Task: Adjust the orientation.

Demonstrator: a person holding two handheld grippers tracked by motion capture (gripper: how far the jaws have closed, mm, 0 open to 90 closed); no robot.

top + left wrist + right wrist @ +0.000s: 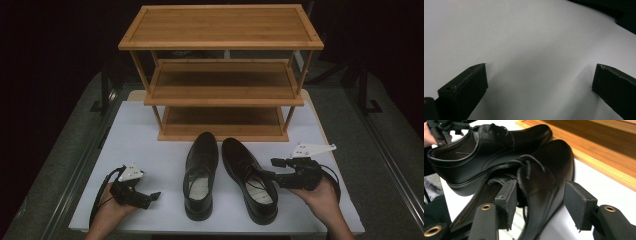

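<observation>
Black leather dress shoes, a pair, stand side by side on the white counter [150,135], toes pointing away from the person toward a bamboo shoe rack [221,75]. The right shoe [248,176] is the one being worked on. The right tongs [274,169], held in the person's right hand [320,195], reach in from the side at its opening. In the right gripper view one jaw sits inside the shoe's collar and the other stands outside the upper, with the shoe's side wall [541,182] between them. The outer pad is clearly off the leather, so the jaws are apart rather than clamped; I judge the grasp to be forming, not finished.

The left shoe [201,172] stands just beside its mate, untouched. The left tongs [148,197] rest low near the counter's front left corner, well apart from both shoes. The left gripper view shows their jaws spread wide over bare white counter, nothing between them.

Behind the shoes, the rack has three wooden shelves, all bare as far as can be seen; its bottom shelf lies just past the toes.

Judging from this, the work is at its very start: neither shoe is lifted or shelved. What is left is closing on the right shoe, carrying it to a shelf, then the same for the left shoe.
</observation>
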